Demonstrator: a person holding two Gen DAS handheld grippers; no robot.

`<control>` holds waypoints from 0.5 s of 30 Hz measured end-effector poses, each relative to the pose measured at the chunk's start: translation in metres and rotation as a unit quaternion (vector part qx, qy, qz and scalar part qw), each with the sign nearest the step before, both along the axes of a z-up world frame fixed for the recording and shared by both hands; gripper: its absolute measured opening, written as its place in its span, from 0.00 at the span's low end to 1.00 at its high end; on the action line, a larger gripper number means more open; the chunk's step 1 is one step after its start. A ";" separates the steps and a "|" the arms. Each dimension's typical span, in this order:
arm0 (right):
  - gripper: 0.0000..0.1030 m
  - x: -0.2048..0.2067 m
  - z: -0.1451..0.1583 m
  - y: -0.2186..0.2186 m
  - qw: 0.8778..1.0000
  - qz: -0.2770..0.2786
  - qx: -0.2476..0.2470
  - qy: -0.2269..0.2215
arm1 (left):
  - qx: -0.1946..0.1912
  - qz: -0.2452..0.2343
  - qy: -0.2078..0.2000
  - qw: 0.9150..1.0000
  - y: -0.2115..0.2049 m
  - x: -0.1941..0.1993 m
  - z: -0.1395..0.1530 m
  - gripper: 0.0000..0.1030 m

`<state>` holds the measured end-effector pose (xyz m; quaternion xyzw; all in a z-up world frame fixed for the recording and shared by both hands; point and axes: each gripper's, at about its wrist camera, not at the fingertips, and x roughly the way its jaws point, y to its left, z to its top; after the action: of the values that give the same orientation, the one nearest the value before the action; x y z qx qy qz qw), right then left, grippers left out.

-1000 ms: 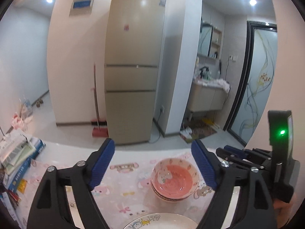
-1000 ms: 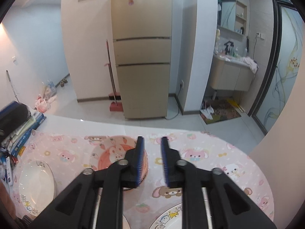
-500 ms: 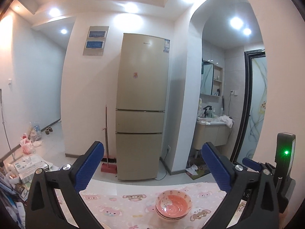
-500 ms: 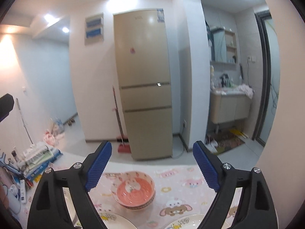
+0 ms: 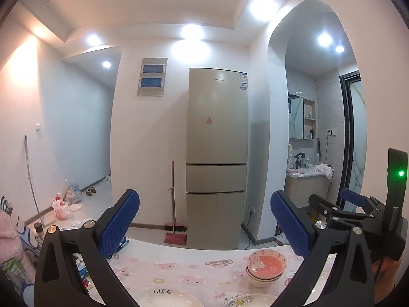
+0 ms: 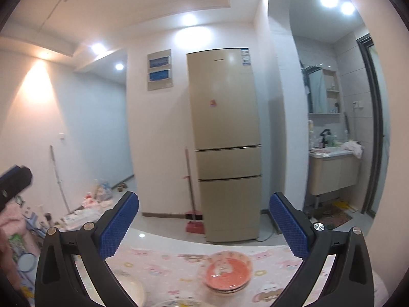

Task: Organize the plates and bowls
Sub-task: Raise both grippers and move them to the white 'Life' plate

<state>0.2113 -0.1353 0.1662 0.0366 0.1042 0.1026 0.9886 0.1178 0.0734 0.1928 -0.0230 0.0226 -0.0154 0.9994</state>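
A stack of pink bowls (image 5: 265,271) stands on the table with the pink cartoon cloth (image 5: 184,273); it also shows in the right wrist view (image 6: 228,275). A white plate marked "Life" (image 5: 166,298) and a cartoon plate (image 5: 249,302) lie at the near edge. White plates (image 6: 133,289) show in the right wrist view. My left gripper (image 5: 204,226) is open, empty, raised above the table. My right gripper (image 6: 203,226) is open, empty, also raised; it appears at the right of the left wrist view (image 5: 358,209).
A tall beige fridge (image 5: 217,158) stands behind the table with a red broom (image 5: 173,204) beside it. Books and clutter (image 5: 15,255) crowd the table's left end. A washbasin alcove (image 5: 306,174) is at the right.
Both grippers have lifted and tilted upward, so the table dropped low in view. The right gripper went from shut to wide open. The left gripper stayed open.
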 end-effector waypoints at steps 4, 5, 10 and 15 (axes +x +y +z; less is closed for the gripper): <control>1.00 -0.005 0.004 0.020 1.000 0.021 -0.006 0.007 | 0.003 0.013 0.000 1.000 0.012 -0.011 -0.006 0.99; 1.00 -0.006 0.005 0.025 1.000 0.022 -0.011 0.006 | 0.005 0.018 0.000 1.000 0.015 -0.014 -0.008 0.99; 1.00 -0.006 -0.001 0.055 0.999 0.031 -0.022 0.009 | 0.000 0.035 0.022 0.999 0.035 -0.018 -0.030 0.99; 1.00 0.008 -0.017 0.085 0.998 0.052 -0.022 0.041 | 0.000 0.060 0.061 0.996 0.057 -0.011 -0.061 0.99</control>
<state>0.2197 -0.0504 0.1492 0.0131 0.1482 0.1500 0.9774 0.1072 0.1302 0.1319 -0.0251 0.0824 0.0460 0.9952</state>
